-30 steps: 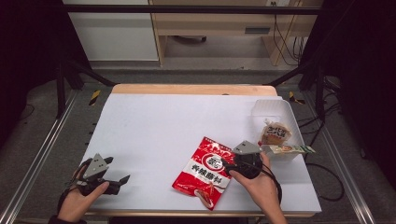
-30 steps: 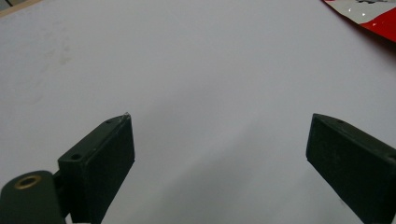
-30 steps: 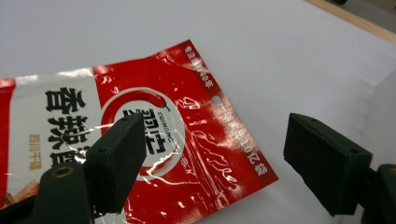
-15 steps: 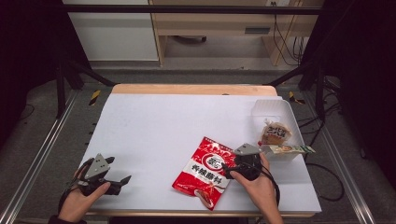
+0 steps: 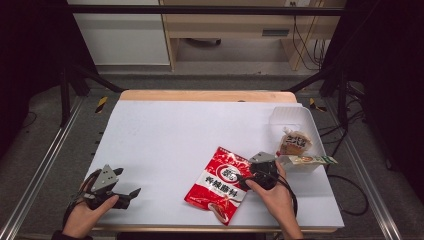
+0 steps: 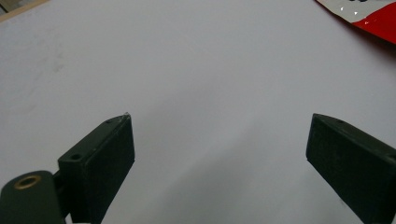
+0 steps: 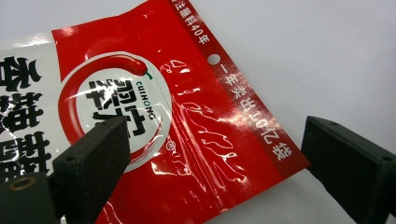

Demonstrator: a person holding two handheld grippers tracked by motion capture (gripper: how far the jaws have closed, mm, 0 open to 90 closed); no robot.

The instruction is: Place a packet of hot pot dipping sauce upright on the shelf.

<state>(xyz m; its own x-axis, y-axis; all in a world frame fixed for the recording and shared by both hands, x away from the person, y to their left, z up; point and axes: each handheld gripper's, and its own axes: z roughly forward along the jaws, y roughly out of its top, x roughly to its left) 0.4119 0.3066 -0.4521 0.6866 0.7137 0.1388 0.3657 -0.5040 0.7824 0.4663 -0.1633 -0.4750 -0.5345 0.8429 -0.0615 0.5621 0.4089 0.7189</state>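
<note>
Right gripper (image 5: 248, 176): jaws spread wide, straddling the top corner of the red pouch (image 5: 218, 184), which lies flat at the table's (image 5: 175, 130) 5 o'clock area. Left gripper (image 5: 131, 193): released, at 7 o'clock

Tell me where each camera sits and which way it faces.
High view: above the person's side, looking forward and down on the table; both hands, left gripper, right gripper.
Left gripper view: along open jaws over bare table.
Right gripper view: along open jaws over the red bag.
Shared: the bag.
</note>
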